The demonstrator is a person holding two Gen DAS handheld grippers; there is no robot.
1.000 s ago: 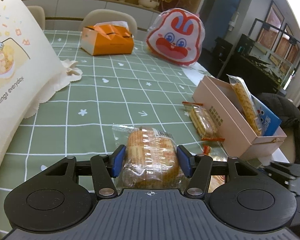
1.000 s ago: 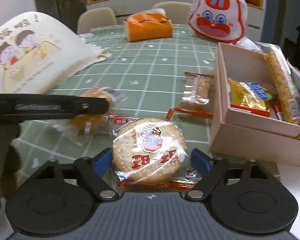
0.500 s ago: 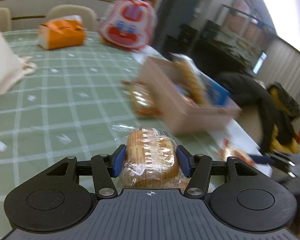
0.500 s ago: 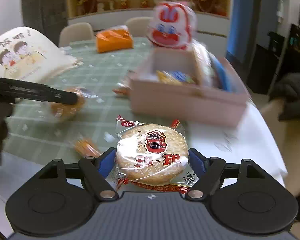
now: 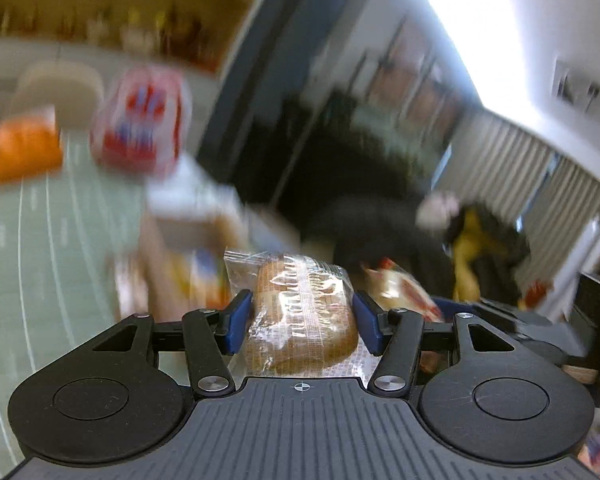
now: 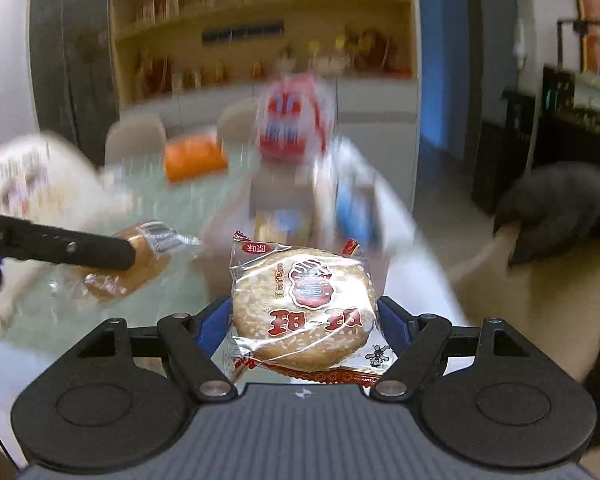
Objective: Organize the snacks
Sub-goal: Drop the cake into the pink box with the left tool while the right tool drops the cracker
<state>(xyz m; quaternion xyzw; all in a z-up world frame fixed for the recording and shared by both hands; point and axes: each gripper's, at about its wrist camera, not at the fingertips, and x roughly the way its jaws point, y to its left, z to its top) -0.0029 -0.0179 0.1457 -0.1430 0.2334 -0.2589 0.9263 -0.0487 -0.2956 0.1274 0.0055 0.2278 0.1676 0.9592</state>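
My left gripper (image 5: 302, 314) is shut on a wrapped bread bun (image 5: 302, 320) and holds it in the air. It also shows in the right wrist view (image 6: 120, 276), held by the left gripper's fingers (image 6: 80, 248). My right gripper (image 6: 304, 320) is shut on a round sesame cracker (image 6: 304, 312) in a clear wrapper with red print. The pink snack box (image 6: 284, 204) is blurred ahead of both grippers, with packets inside; in the left wrist view the box (image 5: 172, 248) lies left of the bun.
A red and white rabbit bag (image 6: 294, 120) and an orange tissue box (image 6: 194, 158) stand at the far end of the green checked table (image 5: 40, 248). A large white printed bag (image 6: 32, 184) lies at the left. A dark chair with clothing (image 5: 380, 224) is past the table's right edge.
Both grippers have lifted and swung to the right with their snacks still held. The views are now motion-blurred and the box sits nearer the centre.
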